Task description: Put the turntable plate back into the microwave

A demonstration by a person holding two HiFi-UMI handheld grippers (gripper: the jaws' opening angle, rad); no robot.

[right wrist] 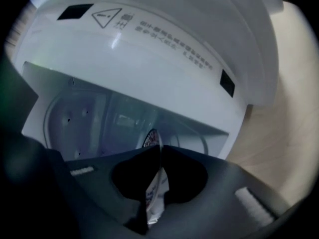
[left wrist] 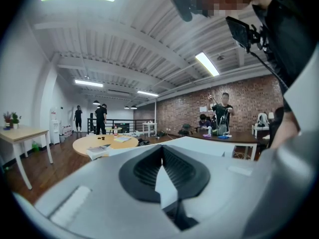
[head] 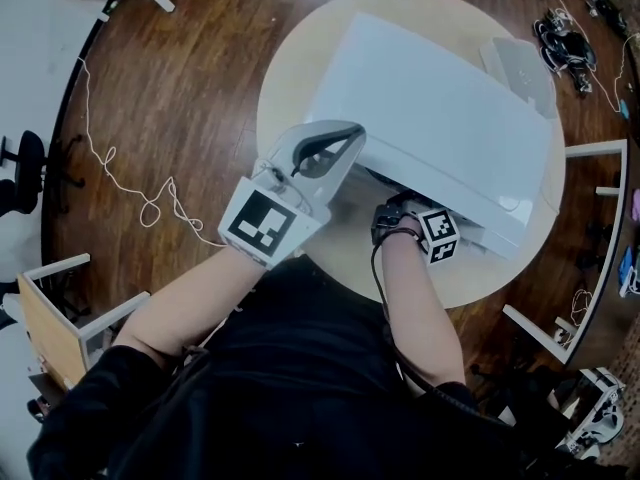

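Right claw (right wrist: 159,151) pinches the clear glass turntable plate (right wrist: 153,195) at the white microwave (right wrist: 149,59)'s opening; left claw (left wrist: 162,151) is pressed together, holding nothing.

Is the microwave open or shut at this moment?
Open: the right gripper view looks straight into the microwave, its cavity and perforated inner wall showing, with no door across it.
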